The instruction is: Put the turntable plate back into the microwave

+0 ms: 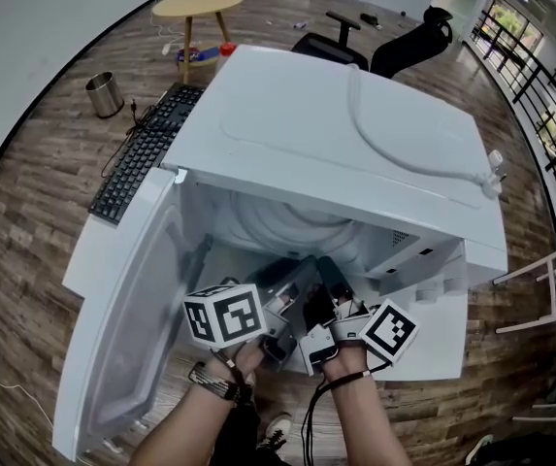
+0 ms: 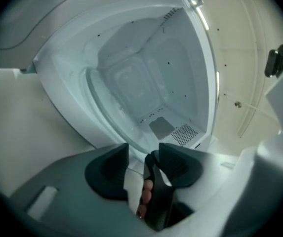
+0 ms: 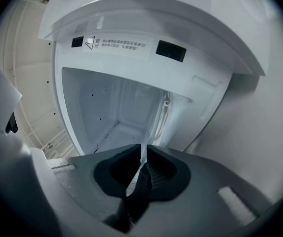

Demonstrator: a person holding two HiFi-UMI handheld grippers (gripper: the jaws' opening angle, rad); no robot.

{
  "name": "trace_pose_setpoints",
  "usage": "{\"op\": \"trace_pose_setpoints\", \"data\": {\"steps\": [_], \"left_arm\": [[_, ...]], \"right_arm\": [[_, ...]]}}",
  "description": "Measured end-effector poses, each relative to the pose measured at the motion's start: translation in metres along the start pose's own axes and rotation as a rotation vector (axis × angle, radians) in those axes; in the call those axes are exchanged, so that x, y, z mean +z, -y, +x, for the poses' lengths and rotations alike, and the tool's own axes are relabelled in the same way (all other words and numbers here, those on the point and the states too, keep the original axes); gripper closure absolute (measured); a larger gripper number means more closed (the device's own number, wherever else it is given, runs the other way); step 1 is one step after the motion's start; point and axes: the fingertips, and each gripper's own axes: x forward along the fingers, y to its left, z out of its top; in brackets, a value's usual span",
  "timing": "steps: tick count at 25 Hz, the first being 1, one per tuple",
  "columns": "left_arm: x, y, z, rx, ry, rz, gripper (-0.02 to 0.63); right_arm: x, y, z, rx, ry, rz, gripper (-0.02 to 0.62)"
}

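The microwave [image 1: 336, 134] is a boxy white appliance with a smooth, matt top, and a pale cable [image 1: 394, 134] loops across that top. Its door [image 1: 132, 309] hangs wide open at the microwave's left side, a frosted, translucent panel in a white frame. The cavity behind it is glossy white enamel dotted with small holes. One cavity wall carries a grey square patch [image 2: 161, 127] with a perforated vent [image 2: 184, 134] just beside it. The turntable plate [image 1: 287, 223] is a round disc of clear glass with faint concentric ridges. It sits in the mouth of the cavity, under the front edge of the microwave's top, and I cannot tell whether it touches the cavity floor. The right gripper [image 3: 142, 149] has its ribbed black pads closed on the plate's thin rim, which runs edge-on up from between them. The left gripper [image 2: 143, 149] stands with its jaws wide apart and pressing on nothing. The plate's curved rim sweeps down toward them, and a black part and someone's fingertips [image 2: 146, 194] show in the gap. On the frame above the cavity there is a white label [image 3: 114, 43] with a warning triangle and lines of print too small to read, set between two black rectangular slots. A black keyboard [image 1: 147, 153] lies on the white table [image 1: 93, 250] to the left of the microwave.
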Motion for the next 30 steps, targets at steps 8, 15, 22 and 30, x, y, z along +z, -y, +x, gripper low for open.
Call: {"op": "trace_pose_setpoints", "data": {"steps": [8,15,22,30], "left_arm": [[0.001,-0.008,-0.006,0.013,0.025,-0.084,0.403],[0.008,-0.013,-0.016,0.032,0.068,-0.111,0.402],[0.024,-0.032,-0.037,0.158,0.191,-0.121,0.512],[0.036,-0.039,-0.039,0.212,0.206,-0.081,0.6]], "right_arm": [[0.0,0.004,0.001,0.001,0.008,0.023,0.557],[0.004,-0.001,0.004,0.012,0.01,0.022,0.557],[-0.001,0.005,0.005,-0.001,-0.006,0.026,0.557],[0.0,0.006,0.006,-0.002,-0.006,0.023,0.557]]}}
